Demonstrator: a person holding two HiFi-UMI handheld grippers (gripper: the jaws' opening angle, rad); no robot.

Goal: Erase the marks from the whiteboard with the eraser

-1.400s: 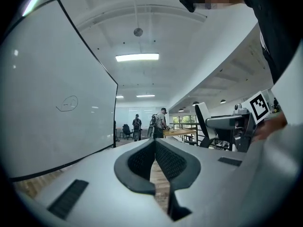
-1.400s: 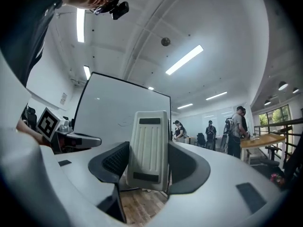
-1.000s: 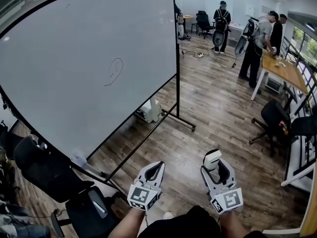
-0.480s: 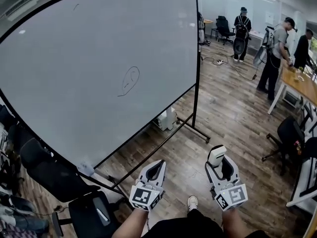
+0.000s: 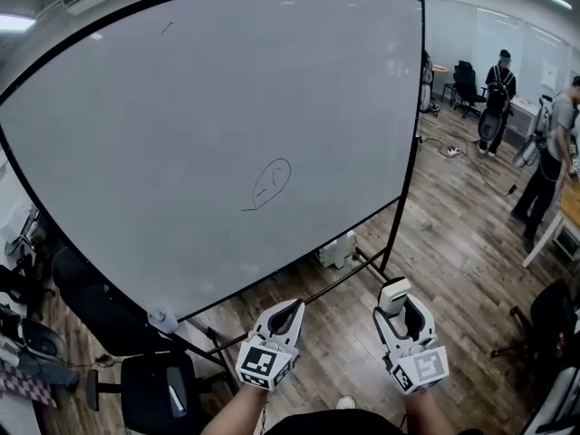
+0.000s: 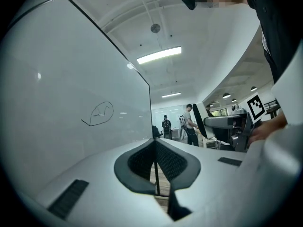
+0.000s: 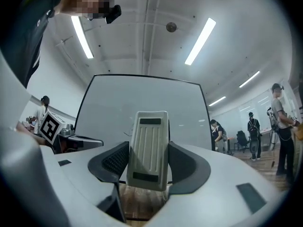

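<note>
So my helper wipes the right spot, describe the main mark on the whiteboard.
Find the big black-framed whiteboard. Lower right of its centre sits a thin scribble: an oval loop with a tail. The tick near the top edge is far smaller.

- Bright, even light comes from ceiling strip lamps [image 7: 200, 34].
- The whiteboard [image 5: 208, 134] carries faint, pale lamp reflections near its top edge, with no hard glare.
- Every view has strong fisheye: the board's frame bows and the corners go black.
- In the gripper views the nearest foreground is soft, while the eraser [image 7: 149, 148] looks crisp.
- Shadows on the floor [image 5: 453, 234] are weak.
</note>
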